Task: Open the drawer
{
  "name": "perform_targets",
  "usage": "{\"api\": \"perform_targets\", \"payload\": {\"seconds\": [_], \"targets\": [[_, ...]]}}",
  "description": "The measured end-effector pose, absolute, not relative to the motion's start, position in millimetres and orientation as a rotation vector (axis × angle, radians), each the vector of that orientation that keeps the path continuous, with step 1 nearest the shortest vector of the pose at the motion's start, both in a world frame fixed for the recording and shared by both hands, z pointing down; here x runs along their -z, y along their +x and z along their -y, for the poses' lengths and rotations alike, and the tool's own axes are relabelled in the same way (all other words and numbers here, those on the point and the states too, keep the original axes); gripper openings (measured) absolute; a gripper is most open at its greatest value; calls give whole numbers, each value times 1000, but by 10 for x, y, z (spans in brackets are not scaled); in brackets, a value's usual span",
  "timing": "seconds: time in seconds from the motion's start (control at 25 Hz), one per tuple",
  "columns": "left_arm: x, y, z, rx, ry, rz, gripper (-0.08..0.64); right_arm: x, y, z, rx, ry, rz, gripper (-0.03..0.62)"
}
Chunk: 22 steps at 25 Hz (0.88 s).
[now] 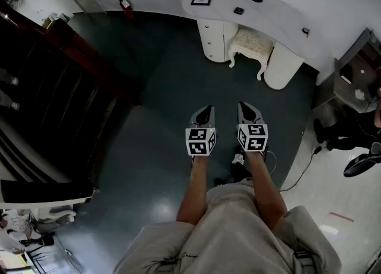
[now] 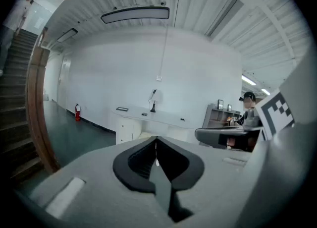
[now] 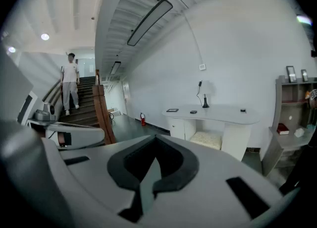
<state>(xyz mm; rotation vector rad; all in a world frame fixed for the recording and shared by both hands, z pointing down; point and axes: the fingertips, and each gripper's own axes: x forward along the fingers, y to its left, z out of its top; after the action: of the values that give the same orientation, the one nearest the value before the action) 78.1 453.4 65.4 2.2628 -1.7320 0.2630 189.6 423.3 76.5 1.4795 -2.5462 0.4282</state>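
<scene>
A white curved desk stands against the far wall, with a white drawer unit under its left part. The same drawer unit shows in the right gripper view and, smaller, as the drawer unit in the left gripper view; its drawers look closed. I hold both grippers side by side over the dark floor, well short of the desk. My left gripper is shut with nothing in it, its jaws meeting in a thin seam. My right gripper is shut and empty as well.
A cushioned white stool sits under the desk beside the drawer unit. A dark wooden staircase fills the left, with a person on it. A red fire extinguisher stands by the wall. A shelf unit is at the right.
</scene>
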Motion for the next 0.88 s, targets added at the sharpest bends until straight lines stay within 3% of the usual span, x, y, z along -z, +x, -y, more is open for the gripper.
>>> {"api": "perform_targets", "payload": {"seconds": [0.32, 0.88], "targets": [[-825, 1505, -3972, -332, 2318, 1567, 11, -1029, 2497, -3680, -536, 1465, 2485, 15], [-827, 1233, -3233, -371, 2264, 1651, 11, -1130, 2271, -2759, -623, 1343, 2529, 15]]}}
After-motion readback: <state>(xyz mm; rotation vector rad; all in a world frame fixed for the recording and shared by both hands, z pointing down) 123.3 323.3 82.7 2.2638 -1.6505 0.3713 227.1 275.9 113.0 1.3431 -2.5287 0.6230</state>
